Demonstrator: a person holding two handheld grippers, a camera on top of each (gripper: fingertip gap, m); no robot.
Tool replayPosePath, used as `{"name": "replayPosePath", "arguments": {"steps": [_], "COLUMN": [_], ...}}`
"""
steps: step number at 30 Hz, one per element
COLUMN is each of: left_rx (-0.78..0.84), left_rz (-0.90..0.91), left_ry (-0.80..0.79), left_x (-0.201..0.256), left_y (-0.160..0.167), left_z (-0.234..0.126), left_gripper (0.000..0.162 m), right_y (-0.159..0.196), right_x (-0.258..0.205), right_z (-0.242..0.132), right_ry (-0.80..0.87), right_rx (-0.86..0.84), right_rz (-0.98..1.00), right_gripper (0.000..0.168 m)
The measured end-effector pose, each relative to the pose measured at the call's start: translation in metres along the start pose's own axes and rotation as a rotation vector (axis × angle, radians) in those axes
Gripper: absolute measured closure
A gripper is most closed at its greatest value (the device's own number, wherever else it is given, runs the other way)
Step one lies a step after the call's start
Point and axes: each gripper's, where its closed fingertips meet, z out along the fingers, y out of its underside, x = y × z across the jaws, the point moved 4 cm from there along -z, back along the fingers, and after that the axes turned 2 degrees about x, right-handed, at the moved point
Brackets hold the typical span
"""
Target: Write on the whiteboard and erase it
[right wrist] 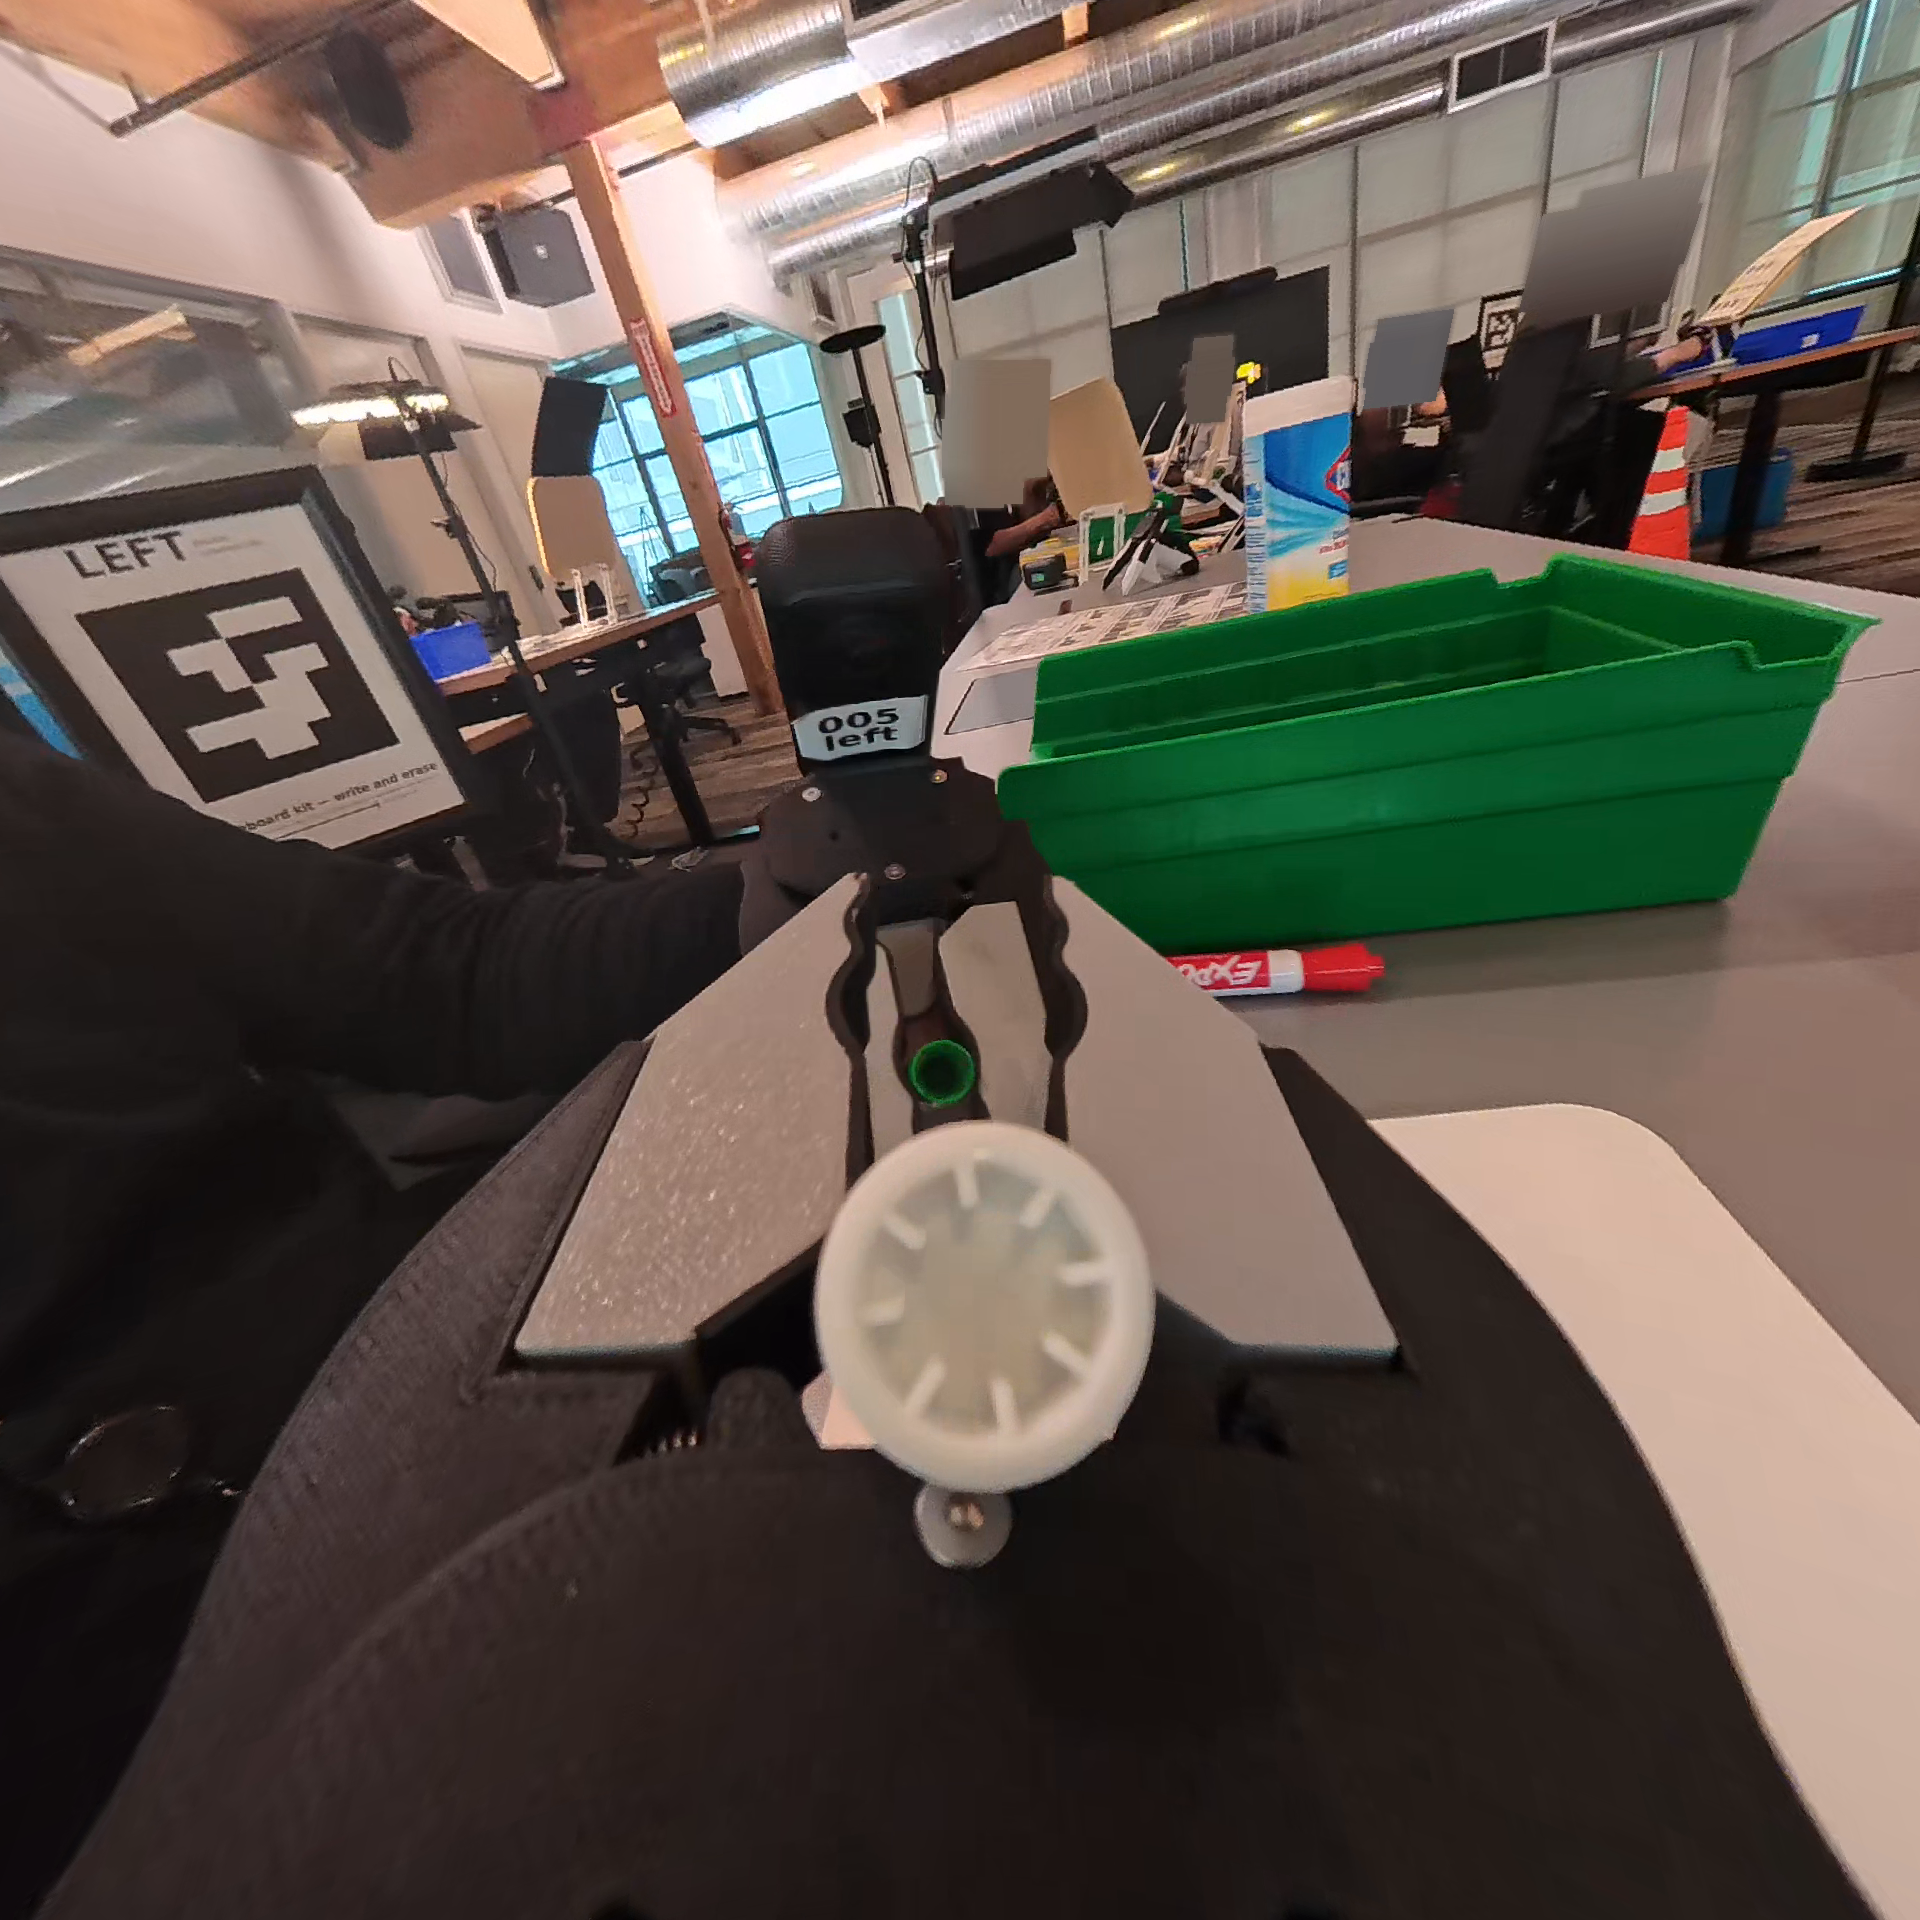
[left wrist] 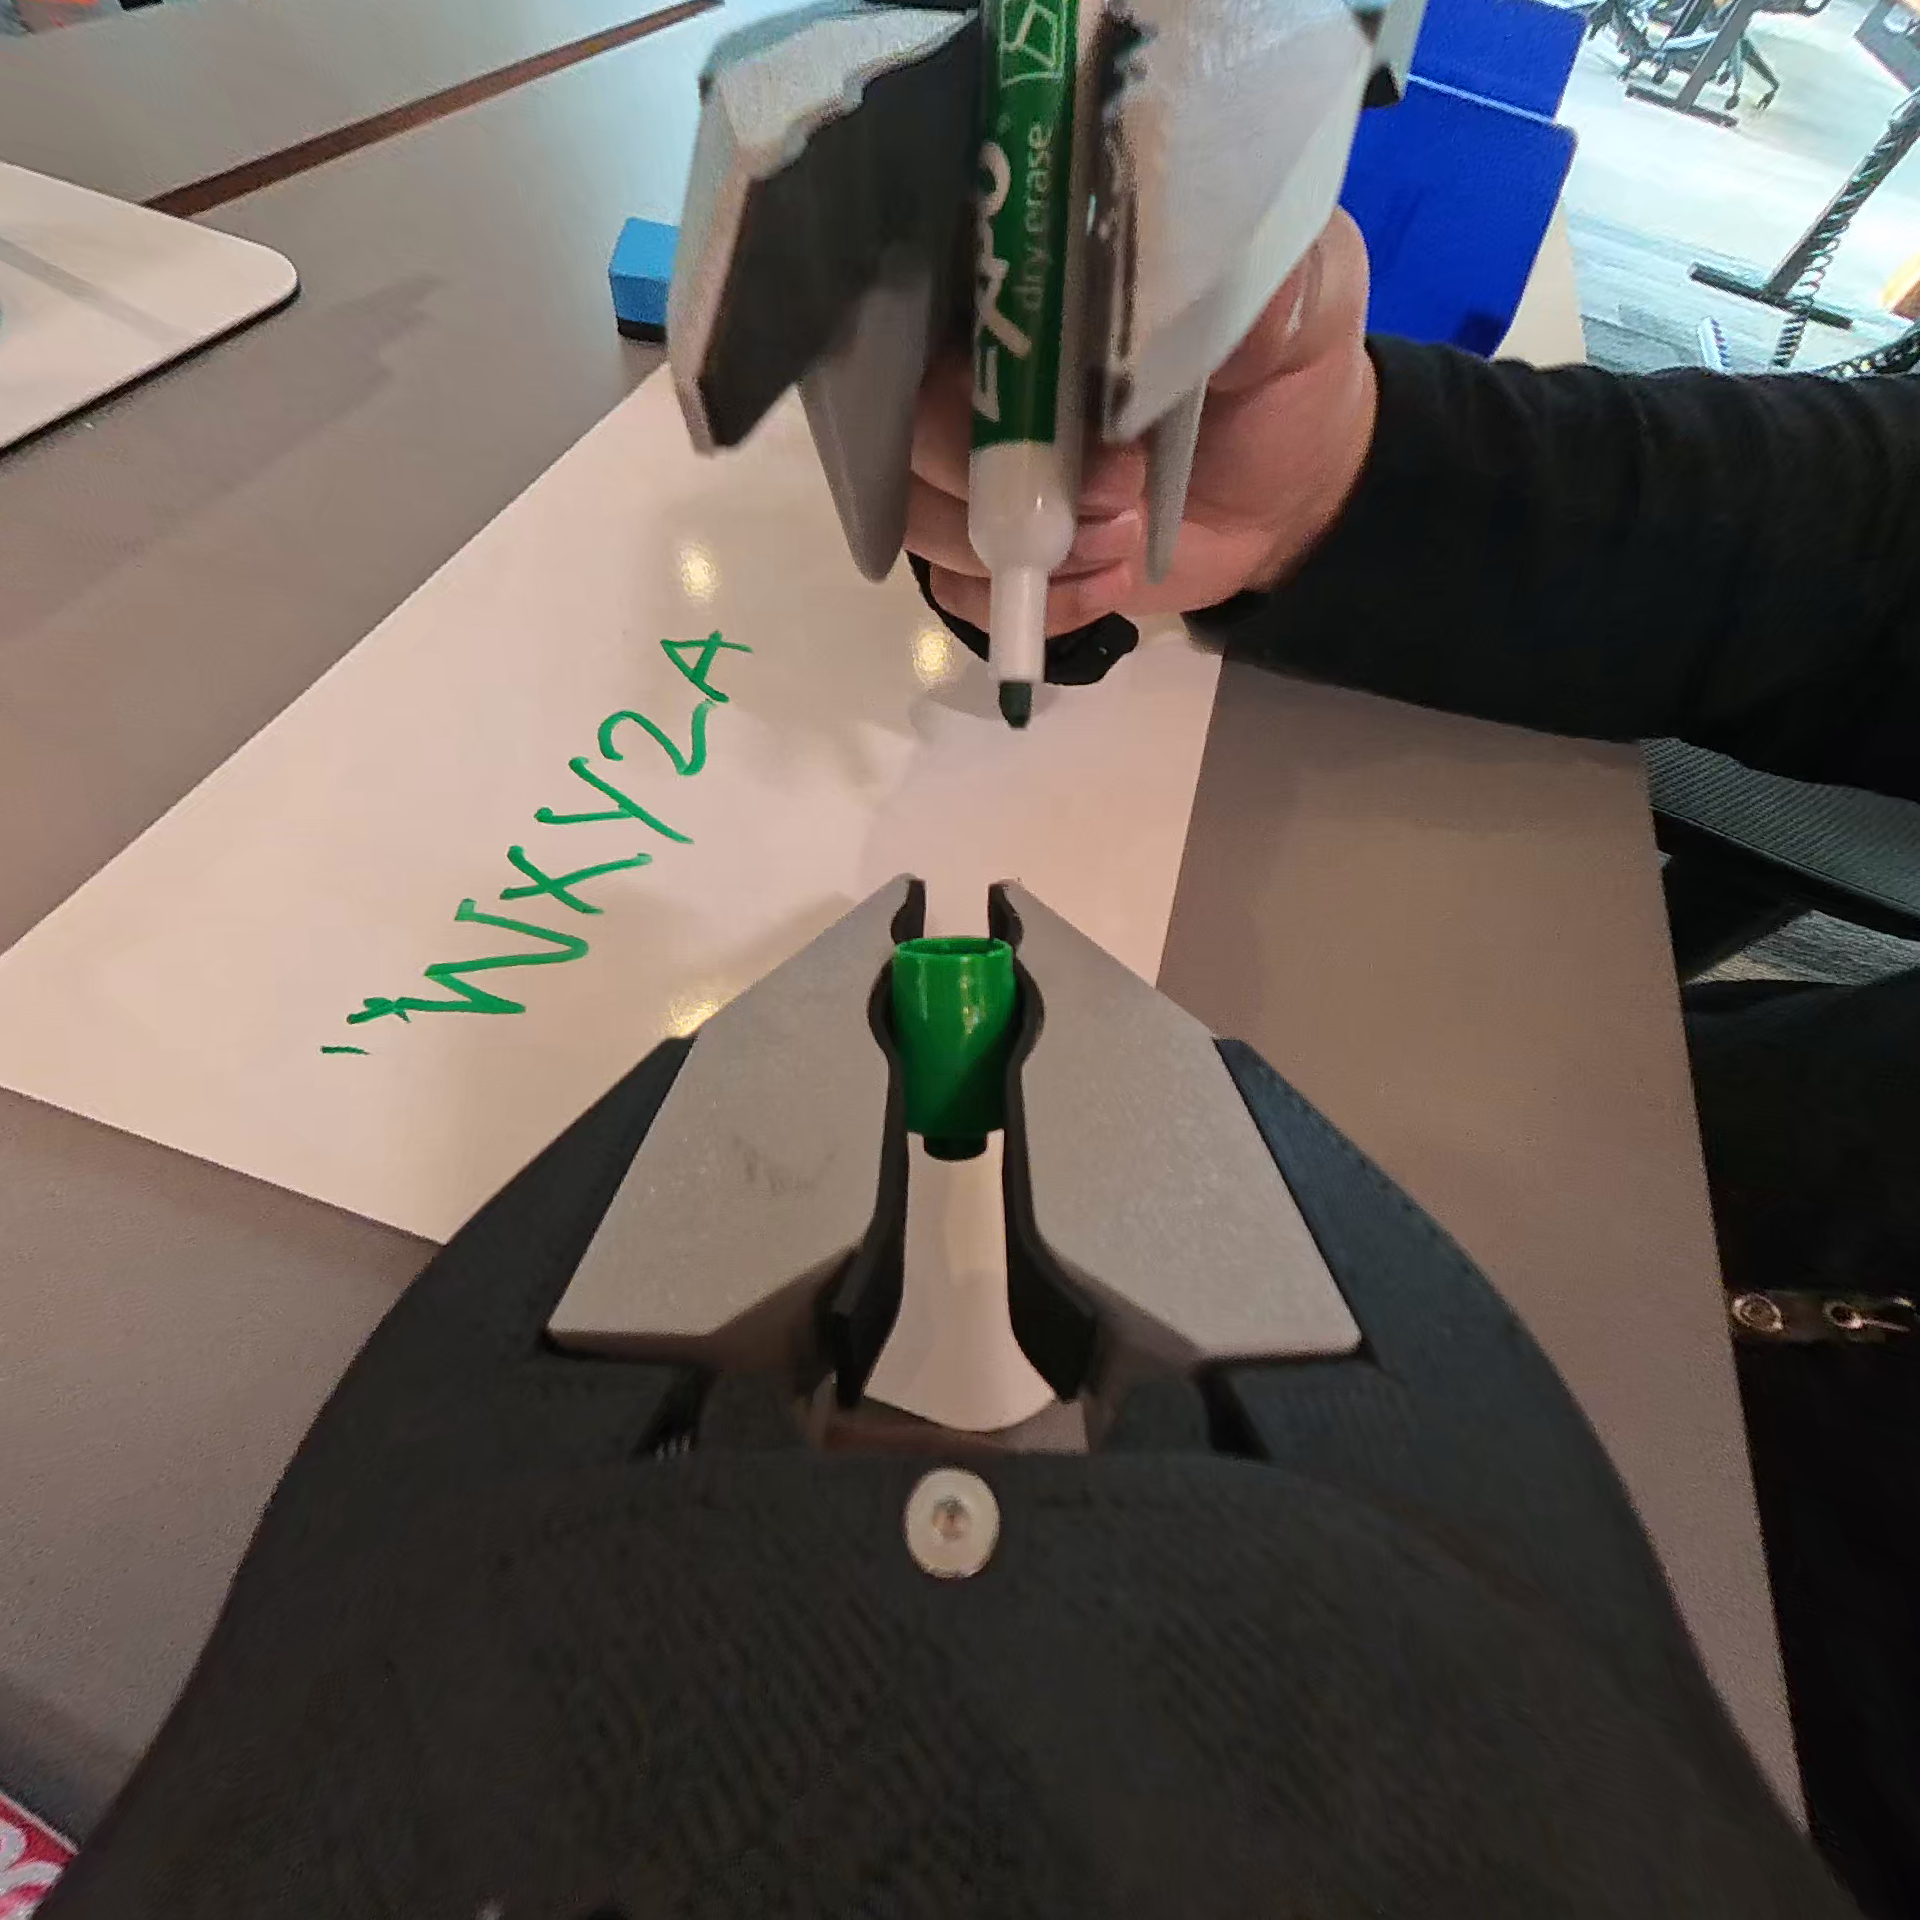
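A white whiteboard sheet (left wrist: 883, 831) lies flat on the grey table, with green handwriting (left wrist: 566, 925) across it. My left gripper (left wrist: 956, 896) is shut on a green marker cap (left wrist: 951, 1029), its open end facing away from the camera, low over the sheet's near edge. My right gripper (left wrist: 1023, 566) comes down from above, shut on a green dry-erase marker (left wrist: 1013, 260). The bare tip (left wrist: 1016, 707) hangs just above the sheet, beyond the cap. In the right wrist view my right gripper (right wrist: 951, 914) holds the marker's white butt end (right wrist: 982, 1304), in line with the cap's mouth (right wrist: 943, 1070).
A blue eraser (left wrist: 644, 275) lies on the table beyond the sheet. A white rounded board (left wrist: 114, 291) sits far left, also seen in the right wrist view (right wrist: 1558, 1247). Stacked green bins (right wrist: 1403, 790), a red marker (right wrist: 1278, 971) and a wipes canister (right wrist: 1299, 488) stand behind. There is about 9 cm between the tips of the two grippers.
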Motion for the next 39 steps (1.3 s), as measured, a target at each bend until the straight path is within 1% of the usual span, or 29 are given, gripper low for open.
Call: {"name": "replayPosePath", "arguments": {"steps": [2, 6, 12, 15, 19, 23, 27, 39], "left_rx": [0.012, 0.003, -0.008, -0.005, -0.015, -0.025, -0.031, -0.04], "left_rz": [0.003, -0.002, -0.019, -0.07, -0.174, -0.199, -0.196, -0.187], "left_ry": [-0.009, -0.023, -0.067, -0.151, -0.28, -0.335, -0.353, -0.347], "left_x": [-0.001, -0.003, -0.008, -0.022, -0.047, -0.056, -0.058, -0.057], "left_y": [-0.001, -0.001, 0.0, 0.001, 0.007, 0.01, 0.011, 0.012], "left_z": [-0.001, 0.0, 0.001, -0.002, -0.013, -0.018, -0.019, -0.017], "left_gripper": [0.153, 0.153, 0.153, 0.153, 0.153, 0.153, 0.152, 0.152], "right_y": [0.002, 0.003, -0.003, -0.008, -0.018, -0.021, -0.017, -0.017], "right_x": [-0.002, 0.001, 0.014, 0.028, 0.05, 0.065, 0.073, 0.072], "right_z": [0.003, 0.004, -0.01, -0.024, -0.053, -0.078, -0.086, -0.084], "right_ry": [-0.007, 0.038, 0.102, 0.209, 0.387, 0.519, 0.596, 0.613], "right_rx": [-0.012, -0.019, 0.022, 0.052, 0.122, 0.146, 0.108, 0.08], "right_rz": [-0.003, -0.02, -0.003, -0.006, 0.01, 0.023, 0.019, -0.012], "right_gripper": [0.141, 0.141, 0.141, 0.14, 0.14, 0.14, 0.14, 0.14]}}
